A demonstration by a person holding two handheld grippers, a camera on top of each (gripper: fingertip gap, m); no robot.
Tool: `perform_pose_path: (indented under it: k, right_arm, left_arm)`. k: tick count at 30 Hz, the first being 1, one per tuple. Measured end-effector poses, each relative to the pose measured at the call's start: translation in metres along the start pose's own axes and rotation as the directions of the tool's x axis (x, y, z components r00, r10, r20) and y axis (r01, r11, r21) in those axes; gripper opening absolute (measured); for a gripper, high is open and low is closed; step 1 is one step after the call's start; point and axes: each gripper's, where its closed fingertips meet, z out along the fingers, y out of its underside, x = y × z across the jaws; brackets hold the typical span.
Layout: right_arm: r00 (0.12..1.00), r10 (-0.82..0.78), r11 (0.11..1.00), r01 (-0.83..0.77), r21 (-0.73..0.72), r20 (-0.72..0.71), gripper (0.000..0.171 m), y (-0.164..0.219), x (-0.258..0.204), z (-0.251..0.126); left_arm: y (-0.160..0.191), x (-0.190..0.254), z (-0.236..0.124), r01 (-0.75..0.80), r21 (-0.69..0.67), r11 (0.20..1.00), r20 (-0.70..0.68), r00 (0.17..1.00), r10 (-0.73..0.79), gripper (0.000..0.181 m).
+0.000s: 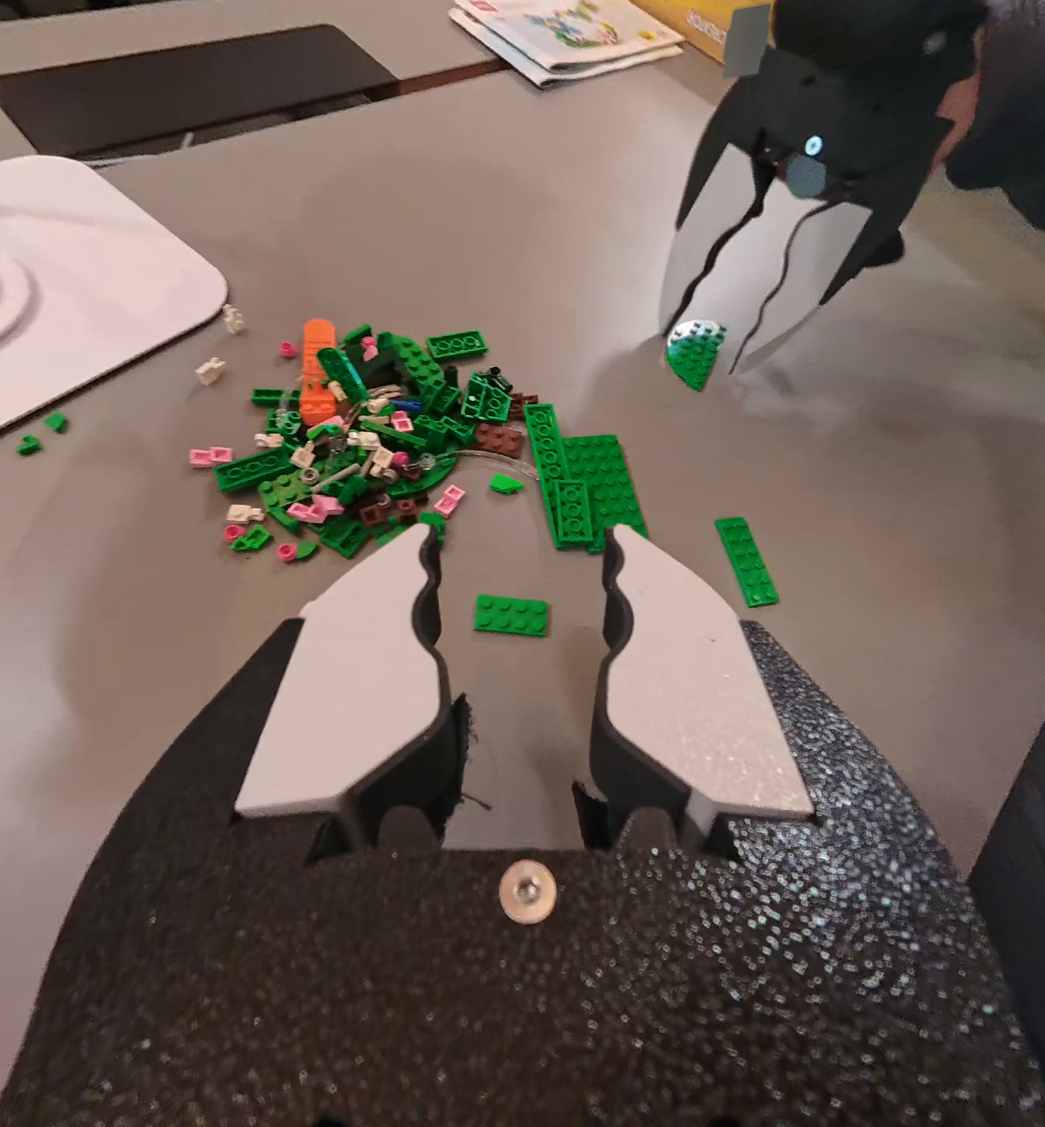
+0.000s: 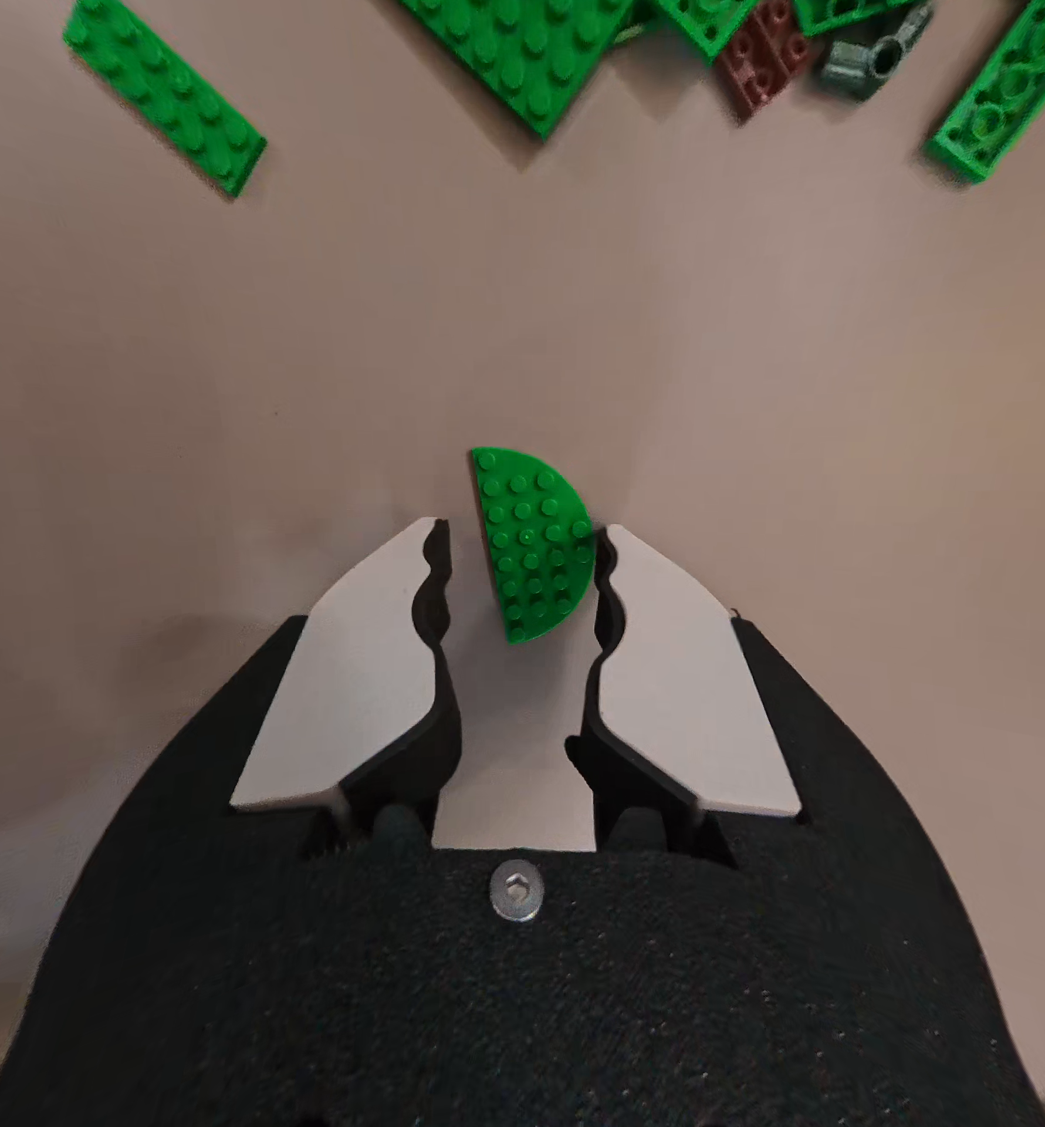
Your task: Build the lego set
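Note:
A green half-round plate (image 2: pixel 532 549) sits between the fingers of my right gripper (image 2: pixel 523 527). Its curved edge is against the right finger and there is a gap to the left finger, so the jaws are open. The left wrist view shows this gripper (image 1: pixel 709 360) pointing down at the table, with the plate (image 1: pixel 693 360) at its tips. My left gripper (image 1: pixel 520 540) is open and empty, low over the table, with a small green plate (image 1: pixel 510 615) lying between its fingers. A pile of green, pink, brown and white pieces (image 1: pixel 355 439) lies just beyond it.
A large green plate (image 1: pixel 602 482) (image 2: pixel 526 55) and a long green plate (image 1: pixel 746 561) (image 2: pixel 166 97) lie right of the pile. An orange piece (image 1: pixel 318 378) lies in the pile. A white board (image 1: pixel 81 274) sits left, with a black mat (image 1: pixel 190 79) and booklets (image 1: pixel 568 36) at the back. My hands' fingertips stand some 20 centimeters from each other. The orange piece (image 1: pixel 318 378) is closer to my left gripper, around 15 centimeters from its tips; the right tips are 20 centimeters off.

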Motion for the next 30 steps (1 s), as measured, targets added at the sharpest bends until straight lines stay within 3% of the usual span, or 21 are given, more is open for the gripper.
perform_pose_path:
  k: [2, 6, 9, 13, 17, 19, 21, 22, 25, 30]
  right_arm:
    - [0.999, -0.031, 0.999, 0.032, -0.041, 0.034, 0.03, 0.0, -0.003, 0.0]
    - [0.992, -0.114, 0.986, 0.12, -0.115, 0.06, 0.029, 0.007, -0.002, -0.002]
    - [0.962, -0.268, 0.955, 0.273, -0.114, 0.061, 0.0, 0.01, 0.003, -0.01]
    - [0.841, -0.54, 0.832, 0.541, -0.123, 0.047, 0.004, 0.014, 0.012, -0.02]
    - [0.785, -0.618, 0.784, 0.612, -0.103, -0.038, 0.016, 0.003, 0.022, -0.026]
    - [0.855, -0.507, 0.862, 0.503, -0.062, -0.115, 0.034, -0.004, 0.029, -0.034]
    - [0.941, -0.257, 0.961, 0.273, 0.049, -0.219, 0.054, -0.007, 0.04, -0.046]
    - [0.966, -0.102, 0.977, 0.141, 0.157, -0.237, 0.055, -0.008, 0.04, -0.051]
    - [0.964, 0.225, 0.886, -0.142, 0.442, -0.139, 0.061, -0.002, 0.019, -0.051]
    - [0.895, 0.408, 0.798, -0.253, 0.546, -0.182, 0.064, 0.028, -0.003, -0.03]
  left_arm:
    - [0.0, 0.005, 0.004, -0.013, -0.013, 1.0, -0.013, 1.0, 0.013, 0.051]
    - [-0.001, 0.01, 0.008, -0.029, -0.029, 0.999, -0.031, 0.999, 0.028, 0.051]
    - [-0.001, 0.011, 0.009, -0.04, -0.051, 0.998, -0.014, 0.999, 0.039, 0.052]
    - [-0.004, 0.015, 0.009, -0.054, -0.064, 0.997, -0.007, 0.999, 0.054, 0.052]
    - [-0.005, 0.019, 0.011, -0.062, -0.078, 0.995, -0.002, 0.998, 0.062, 0.053]
    - [-0.004, 0.02, 0.013, -0.065, -0.085, 0.994, -0.002, 0.998, 0.065, 0.053]
    - [-0.003, 0.019, 0.014, -0.069, -0.095, 0.993, 0.004, 0.998, 0.069, 0.054]
    - [-0.003, 0.019, 0.015, -0.07, -0.098, 0.993, 0.005, 0.998, 0.07, 0.054]
    - [-0.002, 0.019, 0.016, -0.072, -0.098, 0.993, -0.001, 0.997, 0.072, 0.054]
    - [-0.003, 0.027, 0.024, -0.072, -0.08, 0.994, -0.059, 0.996, 0.067, 0.054]
